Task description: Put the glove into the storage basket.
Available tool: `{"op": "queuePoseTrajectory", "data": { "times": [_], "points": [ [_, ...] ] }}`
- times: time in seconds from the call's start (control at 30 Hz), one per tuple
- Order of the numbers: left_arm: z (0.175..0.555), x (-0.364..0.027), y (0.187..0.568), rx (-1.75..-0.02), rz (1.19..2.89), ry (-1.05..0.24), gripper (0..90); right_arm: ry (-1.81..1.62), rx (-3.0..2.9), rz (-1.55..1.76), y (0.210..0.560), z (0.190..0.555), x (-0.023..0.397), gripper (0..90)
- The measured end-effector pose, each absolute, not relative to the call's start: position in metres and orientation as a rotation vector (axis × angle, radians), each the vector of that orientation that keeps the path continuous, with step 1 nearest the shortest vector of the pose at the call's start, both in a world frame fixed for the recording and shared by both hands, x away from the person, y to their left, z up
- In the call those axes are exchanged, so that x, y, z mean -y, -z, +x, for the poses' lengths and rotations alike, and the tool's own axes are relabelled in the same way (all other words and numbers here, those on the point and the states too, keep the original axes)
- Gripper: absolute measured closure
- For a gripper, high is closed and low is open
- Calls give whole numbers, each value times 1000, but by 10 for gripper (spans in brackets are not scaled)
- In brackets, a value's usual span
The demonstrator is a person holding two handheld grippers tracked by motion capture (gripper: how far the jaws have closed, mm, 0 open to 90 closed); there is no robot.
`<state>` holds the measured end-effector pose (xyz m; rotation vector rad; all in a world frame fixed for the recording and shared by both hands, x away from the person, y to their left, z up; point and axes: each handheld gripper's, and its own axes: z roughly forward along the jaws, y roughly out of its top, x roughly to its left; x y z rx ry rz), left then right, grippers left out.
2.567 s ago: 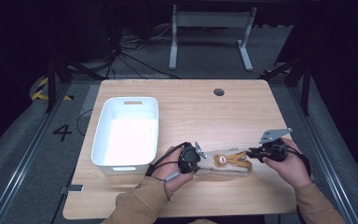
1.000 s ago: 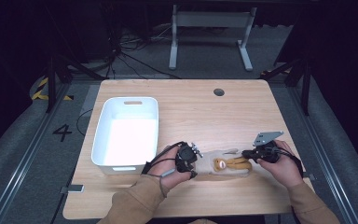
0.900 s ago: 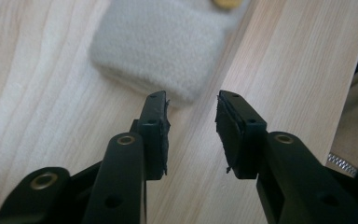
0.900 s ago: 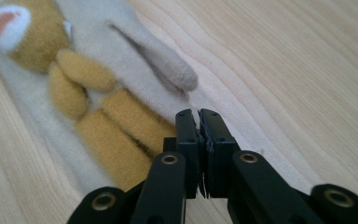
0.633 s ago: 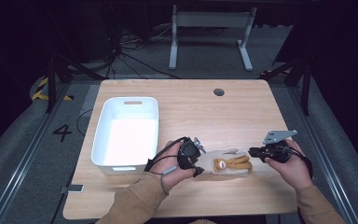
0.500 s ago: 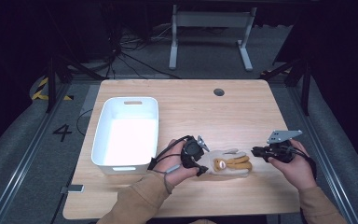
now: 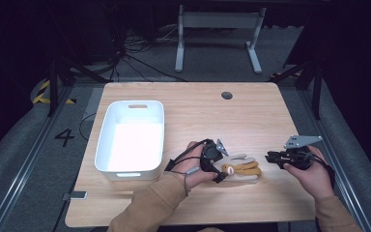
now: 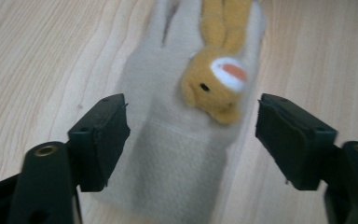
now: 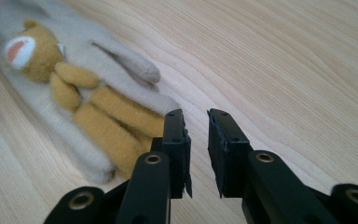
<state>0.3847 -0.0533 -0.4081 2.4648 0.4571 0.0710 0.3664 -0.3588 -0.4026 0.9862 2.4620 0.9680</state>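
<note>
A beige fleece glove (image 7: 239,170) with a tan bear (image 8: 219,84) sewn on it lies flat near the table's front edge. My left gripper (image 7: 221,165) stands open at the glove's cuff. In the left gripper view its jaws straddle the glove (image 8: 182,154) with wide gaps on both sides of the left gripper (image 8: 191,135). My right gripper (image 7: 270,157) hovers a short way right of the glove's finger end. In the right gripper view the right gripper (image 9: 196,135) has its jaws nearly together with only a thin slit and nothing between them, just off the glove (image 9: 130,63).
A white plastic bin (image 7: 101,145) stands on the left half of the wooden table (image 7: 212,116), close to my left forearm. A round cable hole (image 7: 227,95) sits near the far edge. Dark floor and a desk frame lie beyond.
My right gripper has drawn back to the right, off the glove's finger end. The left gripper has stayed at the cuff, and the glove has shifted only slightly.
</note>
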Motion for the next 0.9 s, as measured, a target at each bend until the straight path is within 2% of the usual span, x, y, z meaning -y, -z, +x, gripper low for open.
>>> {"op": "queuePoseTrajectory", "data": {
  "times": [0.3,0.9],
  "points": [
    [392,66,423,-422,2514,-36,163,-984,-2466,1003,404,367,360,746],
    [398,83,438,-350,2526,-59,159,-995,-2476,998,407,368,359,715]
  ]
}}
